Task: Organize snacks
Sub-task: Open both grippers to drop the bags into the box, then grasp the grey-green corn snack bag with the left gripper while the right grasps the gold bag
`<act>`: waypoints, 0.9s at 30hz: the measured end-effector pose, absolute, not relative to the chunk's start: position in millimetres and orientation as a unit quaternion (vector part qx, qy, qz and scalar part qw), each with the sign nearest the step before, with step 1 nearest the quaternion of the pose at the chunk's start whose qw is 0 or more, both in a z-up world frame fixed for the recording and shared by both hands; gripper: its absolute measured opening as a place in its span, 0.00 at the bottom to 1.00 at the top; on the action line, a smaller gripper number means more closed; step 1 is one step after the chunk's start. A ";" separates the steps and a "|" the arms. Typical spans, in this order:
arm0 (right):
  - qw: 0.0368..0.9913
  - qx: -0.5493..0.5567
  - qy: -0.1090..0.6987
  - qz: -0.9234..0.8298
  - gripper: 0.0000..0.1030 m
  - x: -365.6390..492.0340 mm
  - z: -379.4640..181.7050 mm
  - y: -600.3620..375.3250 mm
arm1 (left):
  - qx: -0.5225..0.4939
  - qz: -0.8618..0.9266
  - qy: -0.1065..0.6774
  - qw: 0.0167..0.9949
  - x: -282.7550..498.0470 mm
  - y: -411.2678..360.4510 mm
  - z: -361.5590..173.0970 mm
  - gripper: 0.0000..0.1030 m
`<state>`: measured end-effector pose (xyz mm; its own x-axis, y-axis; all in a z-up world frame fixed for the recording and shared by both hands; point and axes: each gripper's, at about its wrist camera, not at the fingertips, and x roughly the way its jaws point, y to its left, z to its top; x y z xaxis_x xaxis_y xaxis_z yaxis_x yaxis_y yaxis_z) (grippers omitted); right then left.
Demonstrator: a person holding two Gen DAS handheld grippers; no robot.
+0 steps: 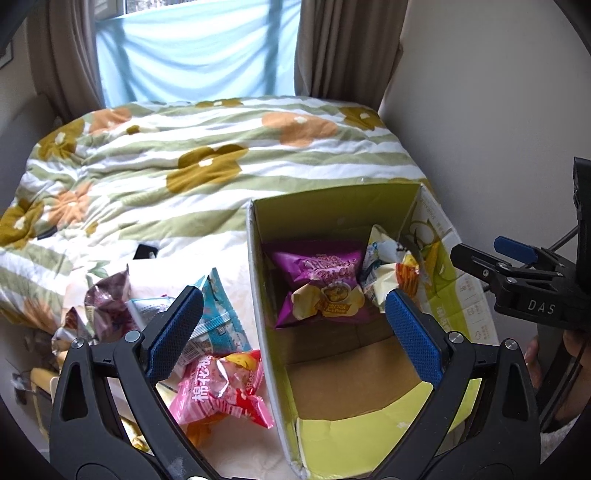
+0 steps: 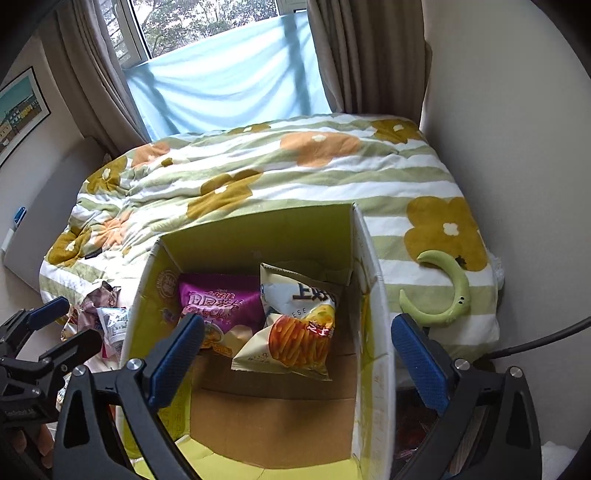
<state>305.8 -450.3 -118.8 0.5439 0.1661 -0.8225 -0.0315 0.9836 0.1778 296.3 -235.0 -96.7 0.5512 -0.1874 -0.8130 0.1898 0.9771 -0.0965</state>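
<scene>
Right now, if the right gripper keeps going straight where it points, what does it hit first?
Probably the white-and-orange snack bag inside the open cardboard box. The right gripper is open and empty, aimed down into the box beside the purple chip bag. Depth is unclear; it may reach the box floor instead.

A home bedroom: a bed (image 2: 295,173) under a flowered, green-striped quilt (image 1: 207,162) lies beyond the jaws, with brown curtains (image 2: 369,55) framing a window (image 2: 207,22) past it, and a framed picture (image 2: 20,107) on the wall far to their left.
</scene>
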 end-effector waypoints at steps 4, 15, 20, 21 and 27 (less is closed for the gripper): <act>0.886 0.069 0.455 0.064 0.98 287.0 -96.4 -453.0 | -0.001 -0.096 0.435 0.895 274.4 -234.0 -73.1 0.95; 0.912 0.055 0.402 0.056 0.98 213.6 -58.7 -444.8 | -0.006 -0.073 0.391 0.918 198.2 -214.6 -39.7 0.95; 0.920 0.052 0.387 0.034 0.98 174.7 -53.2 -430.2 | -0.012 -0.082 0.372 0.925 165.7 -190.1 -37.0 0.95; 0.921 0.053 0.385 0.031 0.98 168.9 -52.2 -428.2 | -0.013 -0.085 0.371 0.925 161.3 -184.9 -37.2 0.95; 0.927 0.076 0.366 0.022 0.98 126.9 -43.5 -394.7 | -0.016 -0.100 0.368 0.924 124.0 -138.8 -35.1 0.95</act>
